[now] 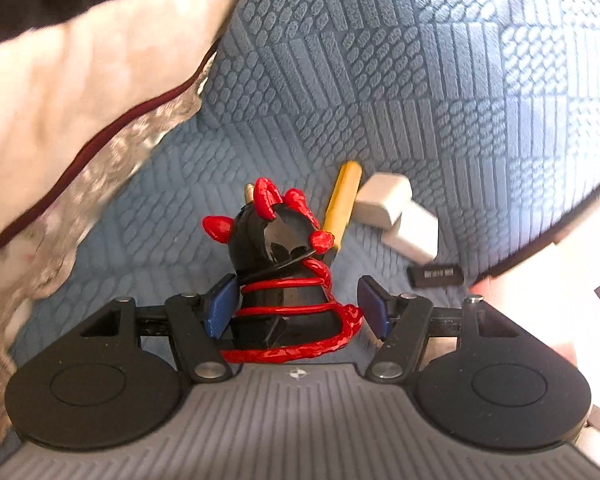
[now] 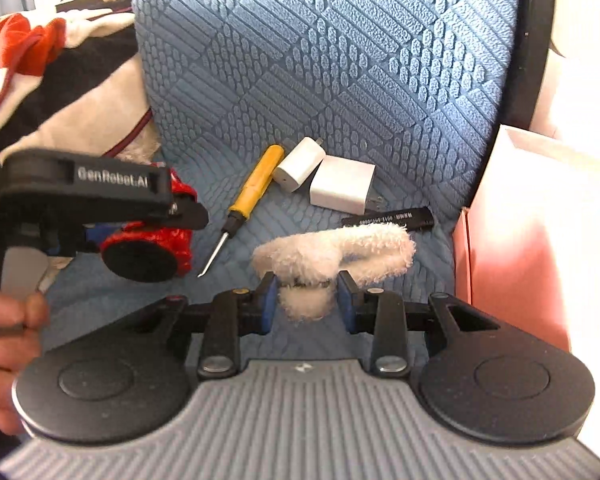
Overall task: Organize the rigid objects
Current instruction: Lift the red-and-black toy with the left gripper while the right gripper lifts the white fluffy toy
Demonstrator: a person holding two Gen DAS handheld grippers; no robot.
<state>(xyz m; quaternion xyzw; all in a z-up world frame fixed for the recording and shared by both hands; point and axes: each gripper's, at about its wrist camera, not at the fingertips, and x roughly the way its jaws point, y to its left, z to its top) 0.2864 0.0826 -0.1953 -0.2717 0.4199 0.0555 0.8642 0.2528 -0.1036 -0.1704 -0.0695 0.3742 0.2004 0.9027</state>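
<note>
Black-and-red figurine (image 1: 278, 276) between left hand-held gripper (image 1: 296, 312) fingers, level.

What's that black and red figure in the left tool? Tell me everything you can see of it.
The figure is glossy black, plastic-looking, with red horns or spikes on top and a red cord-like coil spiralling around its body down to the base. It stands roughly upright between the fingers of the left tool; the left blue pad touches it, the right looks slightly clear. From the right tool's camera its round black base shows, lifted above the blue cushion.
</note>
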